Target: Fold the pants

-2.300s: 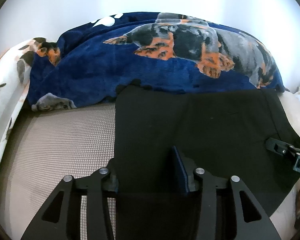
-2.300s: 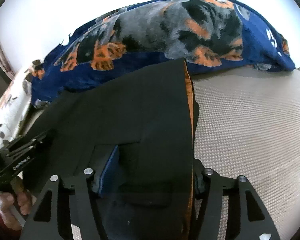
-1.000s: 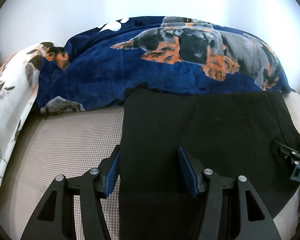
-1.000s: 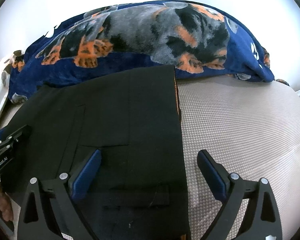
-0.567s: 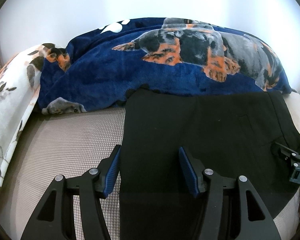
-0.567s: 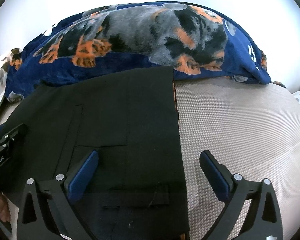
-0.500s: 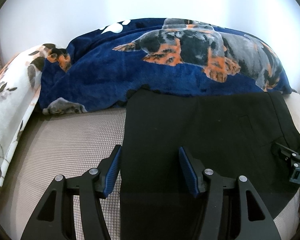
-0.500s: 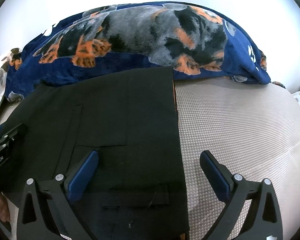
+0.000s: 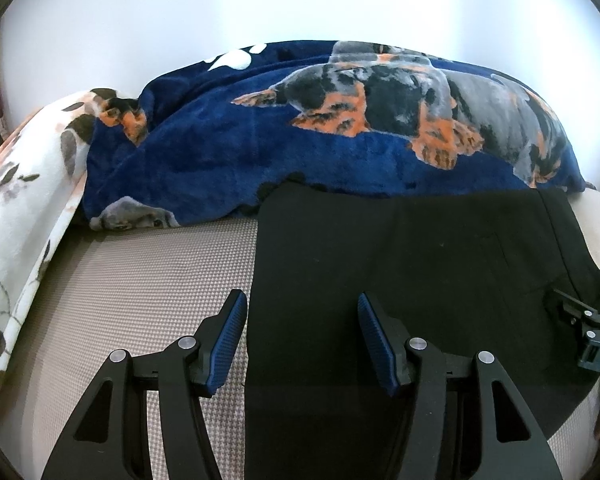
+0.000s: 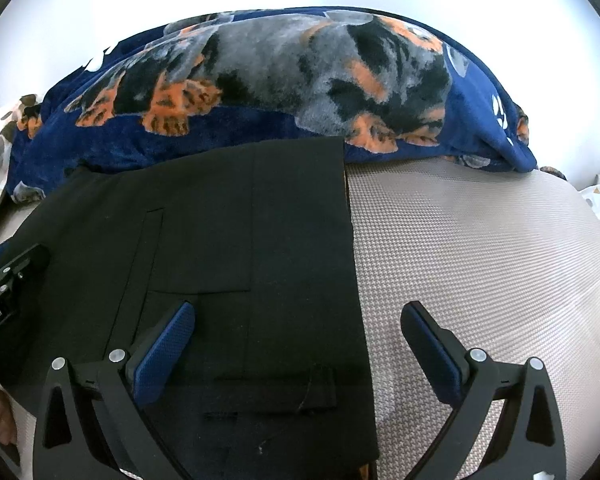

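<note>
Two claws hang over a bed, and both are open with nothing held in them. The black pants [image 9: 412, 280] lie flat and folded on the bed cover [image 9: 148, 280], which is tan with a tiny check. In the left wrist view the pants fill the middle and right of the picture. In the right wrist view they [image 10: 236, 248] fill the middle and left.

The left claw [image 9: 300, 340] sits at the bottom middle of its picture. Its jaws are about half open. One blue pad [image 9: 228, 344] is over the tan cover, just beside the left edge of the pants. The other pad is over the black cloth. The pads do not squeeze the cloth.

The right claw [image 10: 298, 344] is at the bottom of its picture. Its jaws have just been opening, and now they stand very wide. The right edge of the pants lies between them, but no pad presses on it.

A big blue blanket [image 9: 300, 128] with dogs on it is bunched up along the top, behind the pants. A white blanket with leaves [image 9: 20, 200] is at the left edge of the left wrist view.
</note>
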`<state>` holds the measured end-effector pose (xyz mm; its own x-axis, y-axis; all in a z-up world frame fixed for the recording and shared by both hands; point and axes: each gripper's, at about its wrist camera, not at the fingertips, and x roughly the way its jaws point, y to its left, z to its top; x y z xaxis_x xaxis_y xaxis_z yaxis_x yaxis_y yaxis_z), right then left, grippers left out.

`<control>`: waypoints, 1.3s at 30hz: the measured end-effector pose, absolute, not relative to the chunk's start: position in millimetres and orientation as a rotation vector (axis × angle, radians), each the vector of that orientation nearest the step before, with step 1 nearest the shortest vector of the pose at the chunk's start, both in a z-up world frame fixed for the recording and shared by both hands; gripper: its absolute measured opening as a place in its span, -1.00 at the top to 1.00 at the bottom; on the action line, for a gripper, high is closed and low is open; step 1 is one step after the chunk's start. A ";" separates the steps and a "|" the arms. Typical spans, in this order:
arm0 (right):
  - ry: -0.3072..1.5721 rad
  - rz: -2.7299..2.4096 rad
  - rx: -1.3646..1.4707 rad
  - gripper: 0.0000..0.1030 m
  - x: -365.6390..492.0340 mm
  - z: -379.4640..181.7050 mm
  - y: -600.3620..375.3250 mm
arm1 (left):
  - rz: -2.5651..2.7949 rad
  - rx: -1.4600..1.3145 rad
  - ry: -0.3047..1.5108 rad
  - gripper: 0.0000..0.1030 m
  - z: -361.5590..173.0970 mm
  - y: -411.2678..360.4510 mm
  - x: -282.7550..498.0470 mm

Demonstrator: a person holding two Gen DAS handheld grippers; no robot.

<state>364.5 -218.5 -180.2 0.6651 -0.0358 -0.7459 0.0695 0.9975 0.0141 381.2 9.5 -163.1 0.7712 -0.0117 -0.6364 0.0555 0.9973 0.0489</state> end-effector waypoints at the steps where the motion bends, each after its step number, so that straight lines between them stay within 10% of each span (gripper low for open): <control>1: 0.840 -0.061 0.041 -0.98 364.4 -180.0 -218.3 | -0.036 0.067 0.688 -0.14 -162.9 9.3 381.1; 19: 0.797 -0.112 0.015 -0.98 358.2 -174.4 -216.9 | -0.019 0.070 0.669 -0.14 -160.2 10.2 378.2; 26: 0.683 -0.121 0.129 -0.98 321.0 -160.3 -228.6 | 0.031 0.074 0.530 -0.71 -145.0 14.2 348.9; 39: 0.514 0.023 0.185 -0.99 191.7 -91.1 -225.4 | -0.011 0.110 0.366 -1.00 -80.6 5.5 228.8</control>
